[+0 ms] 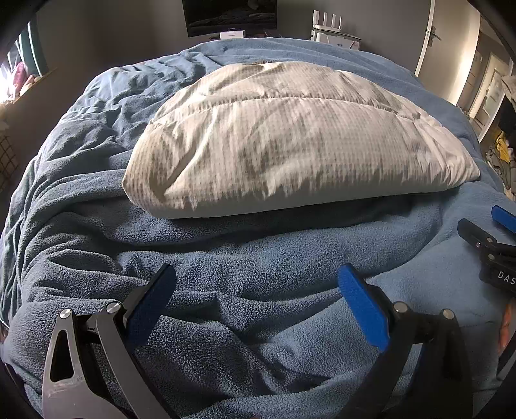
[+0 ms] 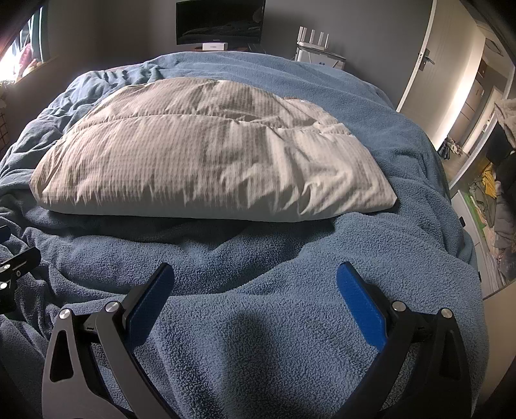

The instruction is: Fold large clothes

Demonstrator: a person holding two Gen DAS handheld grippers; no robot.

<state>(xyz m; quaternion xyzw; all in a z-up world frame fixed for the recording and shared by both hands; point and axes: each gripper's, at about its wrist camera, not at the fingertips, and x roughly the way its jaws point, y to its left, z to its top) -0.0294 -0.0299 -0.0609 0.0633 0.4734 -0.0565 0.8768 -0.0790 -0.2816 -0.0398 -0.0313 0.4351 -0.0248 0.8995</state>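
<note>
Two grippers hang low over the near end of the bed, side by side, both with their blue-padded jaws spread wide and nothing between them. The left gripper sits above a rumpled stretch of the blue fleece blanket, and the right gripper hovers over a smoother patch of the same blanket just beside it; each one shows at the edge of the other's view. Further up the bed, well apart from both grippers, a pale quilted duvet lies folded into a thick, puffy bundle on top of the blanket. Beyond the far end of the bed a dark screen stands against the grey wall, with a white router to its right and a white door ajar.
</note>
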